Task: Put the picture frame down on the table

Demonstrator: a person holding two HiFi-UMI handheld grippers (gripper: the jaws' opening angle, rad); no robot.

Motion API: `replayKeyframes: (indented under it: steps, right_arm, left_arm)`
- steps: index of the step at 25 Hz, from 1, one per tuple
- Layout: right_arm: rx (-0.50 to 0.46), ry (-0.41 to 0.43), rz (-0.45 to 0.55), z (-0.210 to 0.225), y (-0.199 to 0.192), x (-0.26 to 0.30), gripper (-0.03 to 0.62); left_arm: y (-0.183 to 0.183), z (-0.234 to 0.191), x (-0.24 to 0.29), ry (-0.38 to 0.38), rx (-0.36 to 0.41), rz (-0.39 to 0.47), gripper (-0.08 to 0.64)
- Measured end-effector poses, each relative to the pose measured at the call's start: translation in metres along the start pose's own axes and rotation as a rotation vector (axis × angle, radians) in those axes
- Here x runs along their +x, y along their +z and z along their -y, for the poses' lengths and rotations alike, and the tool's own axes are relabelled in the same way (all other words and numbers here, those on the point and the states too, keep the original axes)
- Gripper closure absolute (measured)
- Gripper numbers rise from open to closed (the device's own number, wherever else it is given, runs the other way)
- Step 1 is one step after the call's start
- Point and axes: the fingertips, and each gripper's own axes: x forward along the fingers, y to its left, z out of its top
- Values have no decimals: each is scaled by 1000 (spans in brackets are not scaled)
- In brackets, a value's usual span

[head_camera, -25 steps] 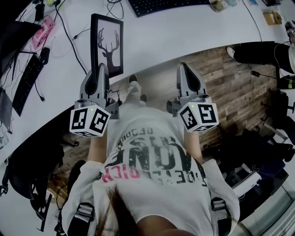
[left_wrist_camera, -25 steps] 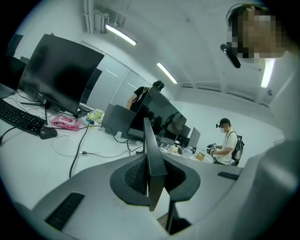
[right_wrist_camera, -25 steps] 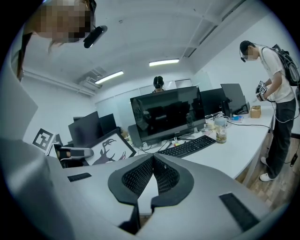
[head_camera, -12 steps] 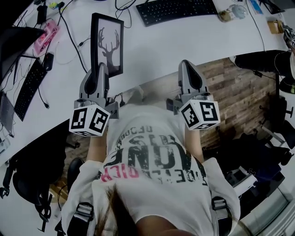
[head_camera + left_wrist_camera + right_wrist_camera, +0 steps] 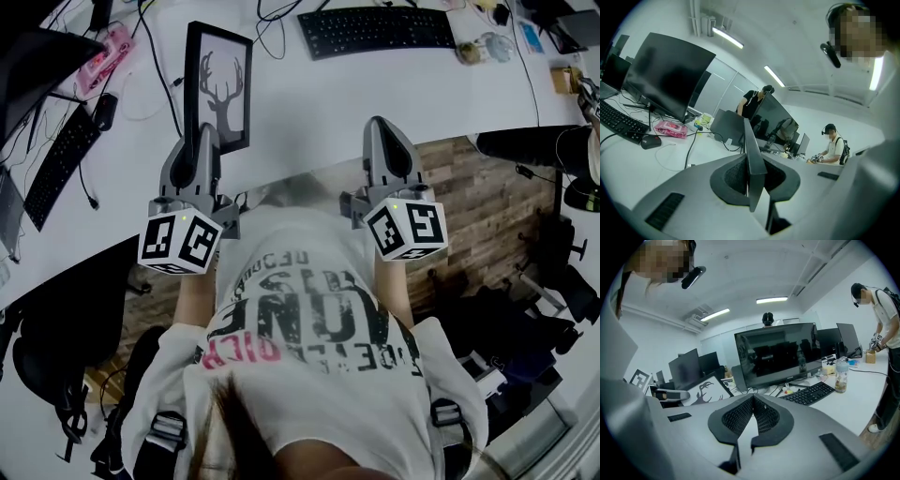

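Left fingers (image 5: pixel 732 177) & right fingers (image 5: pixel 737 422) have come nearer the table (image 5: pixel 309 103) since a sec ago, and more of the keyboard (image 5: pixel 375 30) shows now. Left fingers squeeze the low end of the picture frame (image 5: pixel 217 86). It stands up on its edge over the table's near side, deer pic facing the right fingers, which are pressed together w/ nothing in them. Frame looks thin, stiff & light, prob. w/ a glass front that could crack. Best to hold the border and lay it down softly.

The picture frame (image 5: pixel 217 86) is matt black, the table (image 5: pixel 309 103) smooth white, the floor (image 5: pixel 469 178) wood-grained planks.
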Motion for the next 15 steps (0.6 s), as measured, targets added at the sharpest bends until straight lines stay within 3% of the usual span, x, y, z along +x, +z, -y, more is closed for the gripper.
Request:
replayKeyframes:
  steps: [15]
  right_arm:
    - [-37, 135, -7, 1, 17, 32, 593]
  left_arm:
    - [-1, 0, -9, 134, -44, 63, 528]
